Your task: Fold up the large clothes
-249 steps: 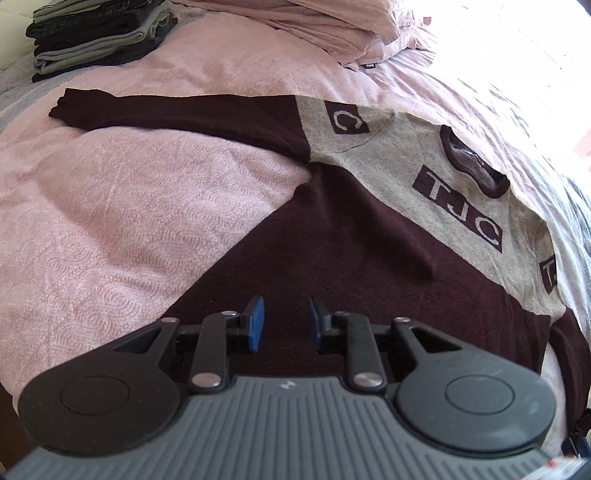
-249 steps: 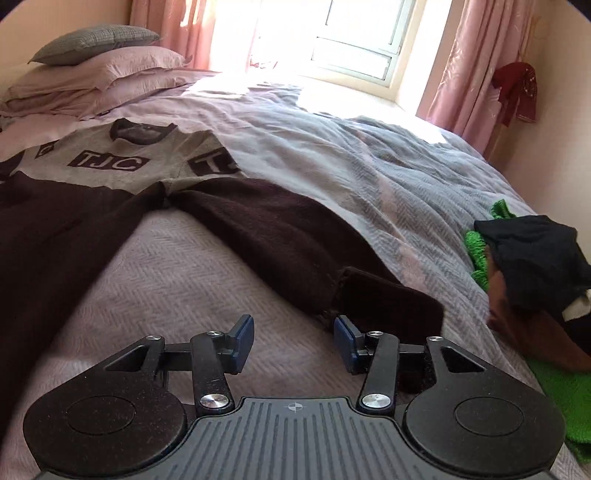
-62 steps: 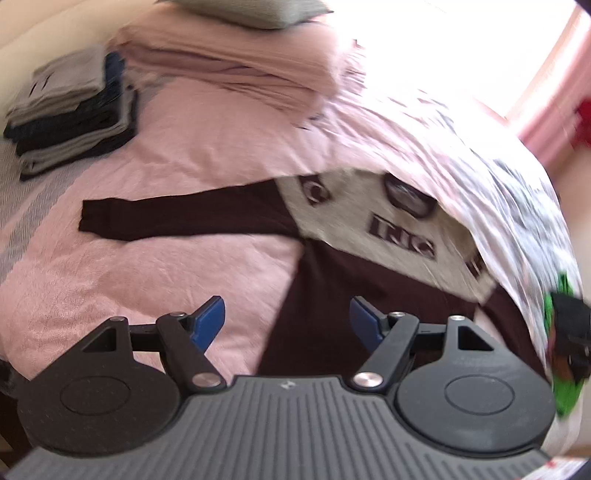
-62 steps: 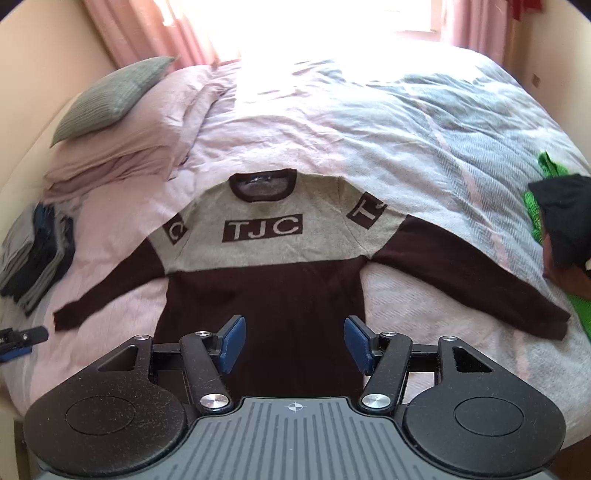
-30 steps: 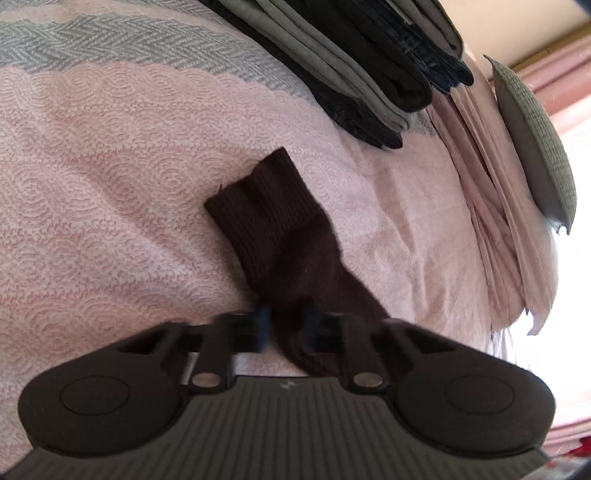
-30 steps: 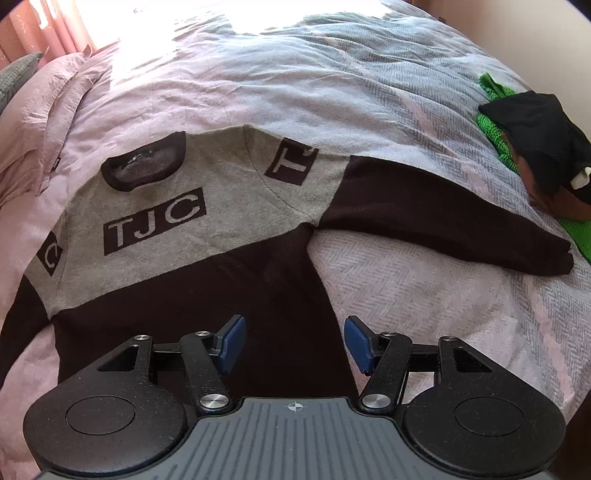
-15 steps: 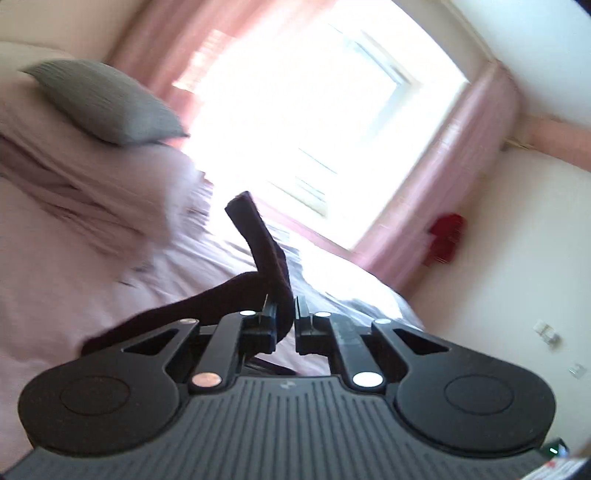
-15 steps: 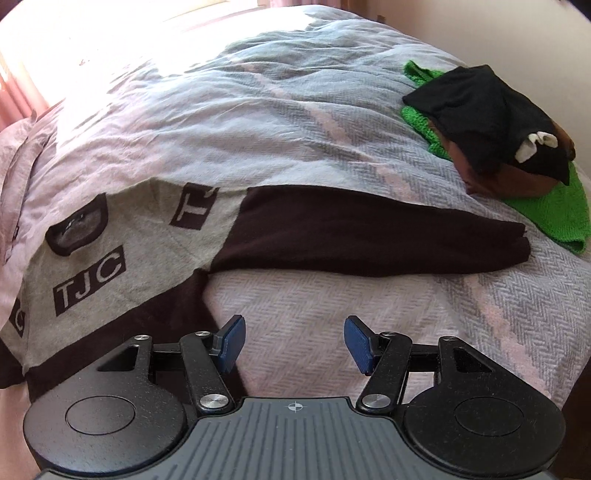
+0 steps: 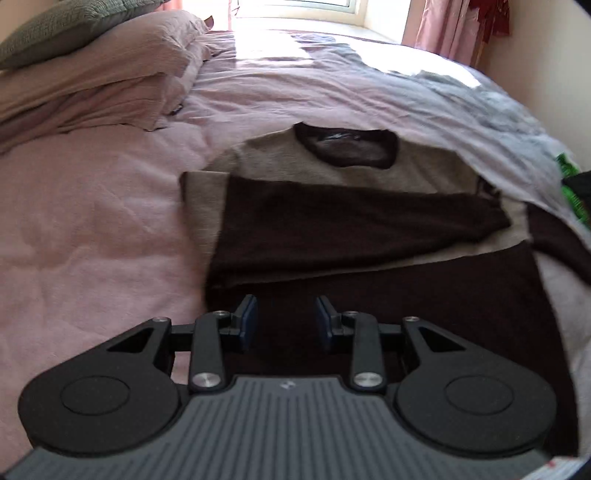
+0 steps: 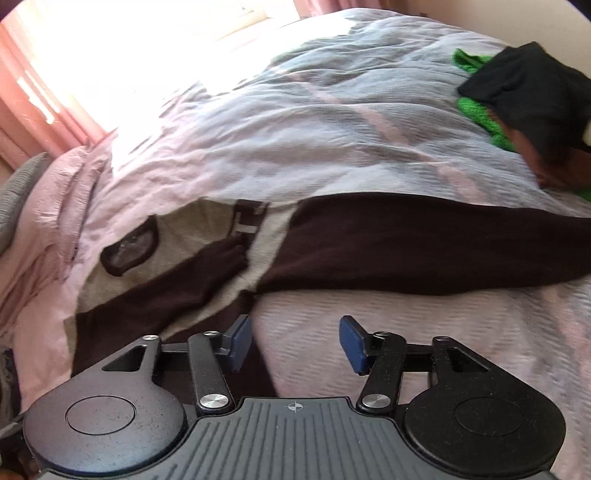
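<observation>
My large knitted sweater [image 9: 369, 229], dark brown with a grey chest panel and a dark-ringed collar, lies face up on the pink-and-grey quilted bedspread [image 9: 92, 229] of a sunlit bedroom. Its left sleeve [image 9: 351, 225] is folded straight across the chest, cuff end near the far shoulder, covering the lettering. The other sleeve [image 10: 443, 247] lies stretched out flat across the bedspread toward a heap of black, brown and bright green clothes [image 10: 532, 92] at the bed's far side.

My left gripper [image 9: 284, 321] hangs over the sweater's dark lower body, just short of the folded sleeve. Its blue-padded jaws have just been opening and stand apart with nothing between them; the sleeve is released.

My right gripper [image 10: 291, 341] points down at the bedspread beside the sweater's side seam, below the armpit of the outstretched sleeve. Its jaws have just been closing but are parted, with only bedspread showing in the gap and no cloth caught.

Stacked pink pillows [image 9: 92, 85] topped by a grey-green cushion [image 9: 66, 22] sit at the head of the bed. Pink curtains [image 10: 33, 96] frame a window washed out by daylight.
</observation>
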Demonstrator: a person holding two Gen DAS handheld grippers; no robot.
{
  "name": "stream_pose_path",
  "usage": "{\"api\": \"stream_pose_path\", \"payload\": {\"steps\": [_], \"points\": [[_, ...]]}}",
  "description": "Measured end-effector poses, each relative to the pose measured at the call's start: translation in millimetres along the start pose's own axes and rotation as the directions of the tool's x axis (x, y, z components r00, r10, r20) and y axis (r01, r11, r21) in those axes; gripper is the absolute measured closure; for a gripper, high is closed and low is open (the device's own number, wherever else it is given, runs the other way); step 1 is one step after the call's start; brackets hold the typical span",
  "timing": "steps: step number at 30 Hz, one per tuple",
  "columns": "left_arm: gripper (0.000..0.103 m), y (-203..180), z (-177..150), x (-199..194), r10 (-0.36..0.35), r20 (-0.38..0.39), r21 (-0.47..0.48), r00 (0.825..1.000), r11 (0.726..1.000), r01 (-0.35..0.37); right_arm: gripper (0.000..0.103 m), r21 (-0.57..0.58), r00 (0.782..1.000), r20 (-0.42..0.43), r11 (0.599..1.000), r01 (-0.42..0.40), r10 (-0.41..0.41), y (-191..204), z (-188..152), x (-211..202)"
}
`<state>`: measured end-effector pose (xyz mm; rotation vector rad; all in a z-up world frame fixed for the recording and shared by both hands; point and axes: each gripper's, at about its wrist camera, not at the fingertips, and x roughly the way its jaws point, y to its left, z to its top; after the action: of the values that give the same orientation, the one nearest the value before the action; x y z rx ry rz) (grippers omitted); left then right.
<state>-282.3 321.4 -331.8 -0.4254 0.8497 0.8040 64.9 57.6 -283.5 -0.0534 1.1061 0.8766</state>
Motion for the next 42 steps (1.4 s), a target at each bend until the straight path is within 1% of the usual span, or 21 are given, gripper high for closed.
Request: {"api": "stream_pose_path", "payload": {"steps": [3, 5, 8, 11, 14, 17, 18, 19, 20, 21, 22, 24, 26, 29, 31, 32, 33, 34, 37, 40, 42], "points": [[0.073, 10.8, 0.5, 10.4, 0.078, -0.003, 0.095, 0.997, 0.992, -0.078, 0.066, 0.03, 0.994, 0.01, 0.994, -0.107, 0.107, 8.5, 5.2, 28.4], [0.073, 12.2, -0.3, 20.9, 0.13, 0.002, 0.183, 0.992, 0.975, -0.128, 0.066, 0.068, 0.988, 0.016, 0.986, -0.154, 0.153, 15.5, 11.2, 55.2], [0.072, 16.3, -0.5, 34.3, 0.151, -0.006, 0.218, 0.988, 0.965, -0.147, 0.066, 0.145, 0.98, 0.009, 0.969, -0.199, 0.2, 19.4, 19.5, 93.9], [0.072, 15.9, 0.3, 42.9, 0.158, 0.0, 0.233, 0.988, 0.96, -0.153, 0.066, 0.228, 0.974, 0.001, 0.949, -0.219, 0.224, 17.6, 23.4, 123.0], [0.072, 12.5, 0.0, 51.3, 0.144, -0.005, 0.258, 0.99, 0.956, -0.138, 0.066, 0.283, 0.977, -0.003, 0.937, -0.205, 0.215, 14.7, 26.1, 140.3], [0.072, 9.6, 1.2, 56.3, 0.139, 0.018, 0.283, 0.99, 0.949, -0.138, 0.066, 0.31, 0.98, 0.004, 0.932, -0.189, 0.197, 14.5, 29.3, 151.2], [0.077, 11.1, 2.9, 56.3, 0.136, 0.028, 0.273, 0.99, 0.952, -0.139, 0.067, 0.311, 0.982, 0.005, 0.933, -0.183, 0.191, 15.0, 29.7, 153.1], [0.082, 13.2, 5.1, 56.5, 0.135, 0.037, 0.259, 0.99, 0.956, -0.14, 0.075, 0.308, 0.983, 0.006, 0.934, -0.179, 0.186, 15.7, 30.1, 154.7], [0.09, 15.7, 7.0, 56.9, 0.13, 0.042, 0.25, 0.991, 0.959, -0.136, 0.085, 0.296, 0.984, 0.007, 0.939, -0.173, 0.179, 17.2, 30.2, 156.2], [0.093, 18.0, 8.2, 56.9, 0.117, 0.046, 0.243, 0.992, 0.962, -0.125, 0.103, 0.273, 0.986, 0.001, 0.948, -0.161, 0.168, 19.3, 30.3, 157.9], [0.093, 19.4, 8.4, 56.1, 0.117, 0.052, 0.238, 0.992, 0.963, -0.126, 0.103, 0.241, 0.987, -0.006, 0.958, -0.152, 0.158, 22.4, 29.5, 158.3], [0.094, 23.5, 7.2, 53.5, 0.123, 0.057, 0.225, 0.991, 0.965, -0.132, 0.103, 0.172, 0.989, 0.037, 0.974, -0.144, 0.14, 30.2, 24.8, 147.6], [0.094, 33.3, 4.9, 52.9, 0.122, 0.033, 0.171, 0.992, 0.977, -0.126, 0.103, 0.128, 0.993, 0.068, 0.986, -0.106, 0.098, 35.4, 19.3, 132.6], [0.093, 41.3, -0.2, 58.0, 0.124, -0.01, 0.146, 0.992, 0.982, -0.121, 0.103, 0.105, 0.999, 0.054, 0.994, -0.009, 0.003, 34.9, 12.7, 127.2], [0.088, 37.5, -0.1, 59.7, 0.138, -0.018, 0.175, 0.99, 0.976, -0.133, 0.103, 0.13, 0.999, 0.035, 0.991, -0.031, 0.027, 32.2, 12.3, 126.5], [0.085, 35.9, 1.3, 58.1, 0.137, -0.012, 0.184, 0.99, 0.974, -0.133, 0.099, 0.129, 0.998, 0.032, 0.99, -0.049, 0.046, 35.0, 14.5, 125.3], [0.082, 36.0, 3.3, 55.5, 0.135, -0.006, 0.183, 0.991, 0.974, -0.131, 0.088, 0.101, 0.998, 0.04, 0.993, -0.056, 0.053, 41.2, 17.0, 122.7], [0.082, 37.8, 5.9, 51.6, 0.128, -0.002, 0.17, 0.992, 0.977, -0.126, 0.083, 0.054, 0.997, 0.057, 0.997, -0.064, 0.06, 49.4, 19.1, 120.2], [0.082, 45.6, 14.1, 33.6, 0.105, 0.036, 0.094, 0.994, 0.99, -0.108, 0.083, -0.128, 0.991, 0.095, 0.988, -0.083, 0.095, 81.3, 23.5, 118.6], [0.083, 42.8, 24.8, 19.2, 0.087, 0.112, 0.058, 0.99, 0.994, -0.094, 0.083, -0.302, 0.993, 0.084, 0.951, -0.059, 0.088, 107.8, 17.7, 132.4], [0.083, 34.8, 32.9, 27.4, 0.072, 0.113, 0.07, 0.991, 0.994, -0.08, 0.083, -0.399, 0.996, 0.067, 0.916, -0.029, 0.06, 118.9, 7.4, 146.6]]}}
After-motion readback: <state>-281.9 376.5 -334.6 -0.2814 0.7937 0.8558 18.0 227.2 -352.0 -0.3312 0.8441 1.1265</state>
